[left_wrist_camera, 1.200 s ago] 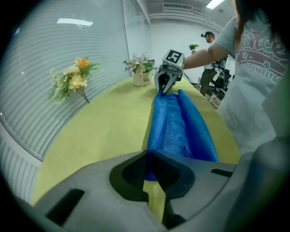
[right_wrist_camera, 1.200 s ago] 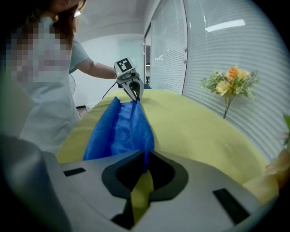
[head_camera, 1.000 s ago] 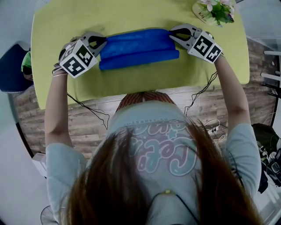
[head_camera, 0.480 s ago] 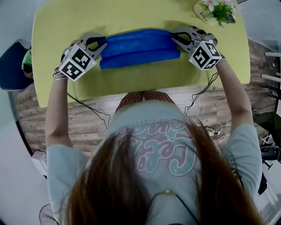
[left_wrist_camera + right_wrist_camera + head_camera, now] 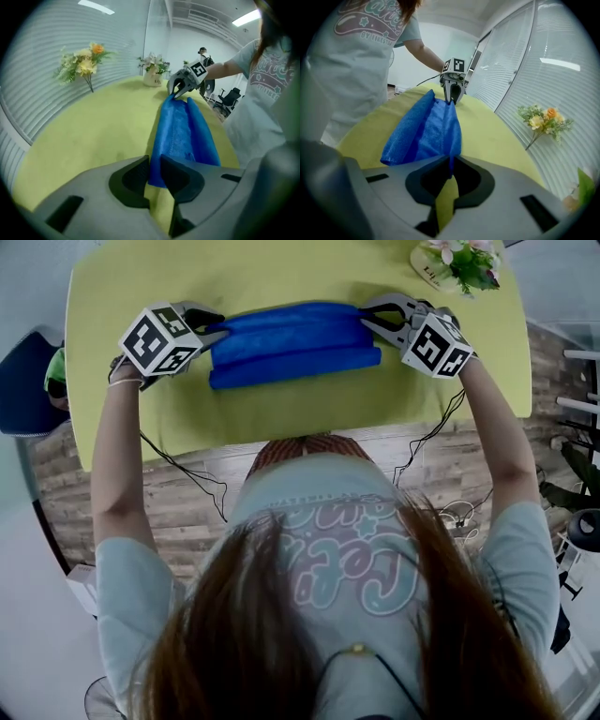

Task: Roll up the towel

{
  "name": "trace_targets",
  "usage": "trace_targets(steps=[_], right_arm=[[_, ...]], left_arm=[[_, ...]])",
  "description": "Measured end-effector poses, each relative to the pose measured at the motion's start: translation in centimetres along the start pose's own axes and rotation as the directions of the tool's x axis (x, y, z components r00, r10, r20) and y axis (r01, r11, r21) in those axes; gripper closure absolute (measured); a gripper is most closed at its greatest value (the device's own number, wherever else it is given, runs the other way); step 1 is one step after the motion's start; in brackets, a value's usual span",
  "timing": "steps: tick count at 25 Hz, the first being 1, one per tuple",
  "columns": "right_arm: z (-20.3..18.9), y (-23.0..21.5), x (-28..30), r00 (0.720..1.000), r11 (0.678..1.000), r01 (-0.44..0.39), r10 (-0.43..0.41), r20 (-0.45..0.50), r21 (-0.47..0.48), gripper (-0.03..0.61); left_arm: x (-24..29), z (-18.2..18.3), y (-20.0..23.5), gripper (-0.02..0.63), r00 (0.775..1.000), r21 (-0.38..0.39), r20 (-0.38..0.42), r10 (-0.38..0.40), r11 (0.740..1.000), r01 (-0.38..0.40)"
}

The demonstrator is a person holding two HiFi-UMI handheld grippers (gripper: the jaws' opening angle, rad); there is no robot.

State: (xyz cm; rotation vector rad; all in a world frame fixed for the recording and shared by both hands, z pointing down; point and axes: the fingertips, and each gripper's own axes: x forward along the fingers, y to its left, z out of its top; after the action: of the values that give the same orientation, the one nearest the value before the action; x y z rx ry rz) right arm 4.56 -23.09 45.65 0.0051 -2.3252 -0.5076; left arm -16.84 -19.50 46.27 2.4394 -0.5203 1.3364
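A rounded, matte yellow-green table (image 5: 141, 296) carries a blue terry towel (image 5: 291, 343), gathered into a long, soft, partly rolled band across its far half. On the left gripper (image 5: 214, 334), the fingers (image 5: 136, 176) have just been opening and stand slightly apart, the towel's end loose between them. The right gripper (image 5: 370, 320) pinches the opposite end tight.

Looks like an office or studio room rather than a home. Shows strip ceiling lights (image 5: 96, 6) at 12 o'clock in the left gripper view, ribbed wall panels (image 5: 37, 93) at 9 o'clock and a swivel office chair (image 5: 231, 98) at 3 o'clock. Has wood-look flooring (image 5: 178, 512) beneath a yellow-green table (image 5: 281, 418), with potted flowers (image 5: 459, 263) at 1 o'clock in the head view.
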Motion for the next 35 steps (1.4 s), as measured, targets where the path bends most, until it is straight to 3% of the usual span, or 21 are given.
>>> trace_targets(steps=[1, 7, 14, 22, 26, 29, 31, 33, 35], right_arm=[[0.1, 0.0, -0.1, 1.0, 1.0, 0.003, -0.003, 0.003, -0.014, 0.551], [0.4, 1.0, -1.0, 0.999, 0.981, 0.041, -0.045, -0.014, -0.188, 0.551], [0.4, 1.9, -1.1, 0.995, 0.942, 0.059, -0.081, -0.053, -0.331, 0.551], [0.2, 2.9, -1.2, 0.986, 0.871, 0.087, -0.143, -0.08, -0.484, 0.551], [0.2, 3.4, -1.3, 0.982, 0.81, 0.099, -0.174, -0.076, -0.578, 0.551], [0.0, 3.7, -1.1, 0.976, 0.741, 0.107, -0.206, -0.073, -0.663, 0.551], [-0.2, 3.8, -1.1, 0.971, 0.689, 0.112, -0.228, -0.068, -0.716, 0.551], [-0.5, 4.1, -0.9, 0.971, 0.649, 0.094, -0.226, -0.074, -0.755, 0.552], [-0.6, 4.6, -0.7, 0.976, 0.635, 0.07, -0.204, -0.08, -0.769, 0.552]], left_arm=[[-0.2, 0.1, 0.1, 0.573, 1.0, 0.029, 0.01, 0.022, 0.999, -0.022], [-1.1, 0.0, -1.9, 0.586, 0.987, 0.248, 0.09, 0.134, 0.957, -0.153], [-1.7, -0.1, -3.4, 0.586, 0.956, 0.367, 0.162, 0.244, 0.884, -0.288], [-2.1, 0.0, -4.6, 0.586, 0.931, 0.488, 0.168, 0.323, 0.793, -0.363], [-2.1, -0.2, -5.1, 0.586, 0.908, 0.579, 0.182, 0.377, 0.706, -0.409], [-2.2, -0.5, -5.0, 0.588, 0.886, 0.628, 0.2, 0.418, 0.639, -0.443], [-2.3, -0.7, -4.8, 0.589, 0.867, 0.668, 0.214, 0.45, 0.58, -0.467], [-2.0, -1.1, -4.9, 0.589, 0.863, 0.721, 0.204, 0.461, 0.526, -0.451], [-1.6, -1.6, -5.3, 0.589, 0.874, 0.757, 0.176, 0.453, 0.505, -0.414]])
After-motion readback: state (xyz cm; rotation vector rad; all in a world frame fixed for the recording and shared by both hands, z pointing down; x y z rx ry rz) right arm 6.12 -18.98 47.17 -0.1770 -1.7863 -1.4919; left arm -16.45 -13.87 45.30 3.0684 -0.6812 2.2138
